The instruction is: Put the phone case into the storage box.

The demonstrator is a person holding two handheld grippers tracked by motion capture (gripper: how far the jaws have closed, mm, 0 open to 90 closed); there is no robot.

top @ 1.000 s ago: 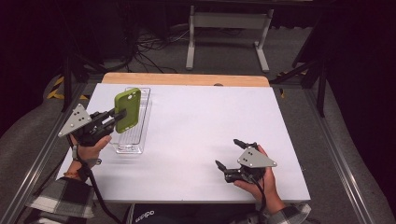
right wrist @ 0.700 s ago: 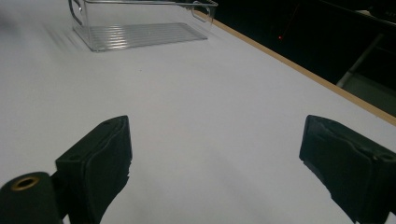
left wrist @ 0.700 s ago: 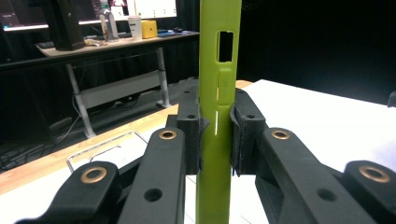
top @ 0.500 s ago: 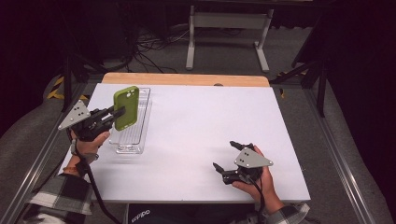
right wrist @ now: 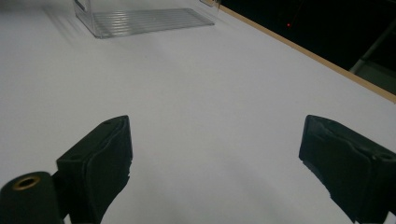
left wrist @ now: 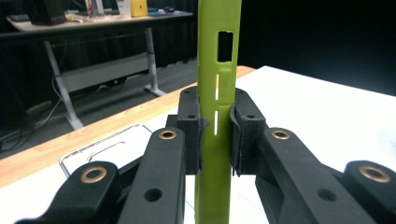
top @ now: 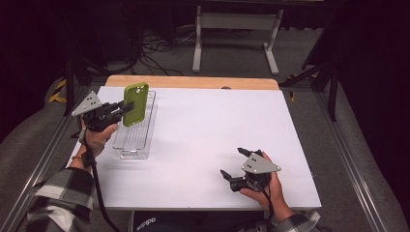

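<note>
A green phone case stands upright above the clear plastic tray at the table's left. My left gripper is shut on the phone case, its pads pressing both faces of the case seen edge-on. The tray's wire-edged rim lies below and behind the jaws. My right gripper rests low at the table's front right, open, with bare white table between its pads. The tray lies far ahead of it.
The white tabletop has a wooden strip along its far edge. A metal table frame and cables stand on the floor beyond. Another desk shows in the background.
My left hand has carried the green phone case toward the far end of the tray. The right hand has stayed where it was.
</note>
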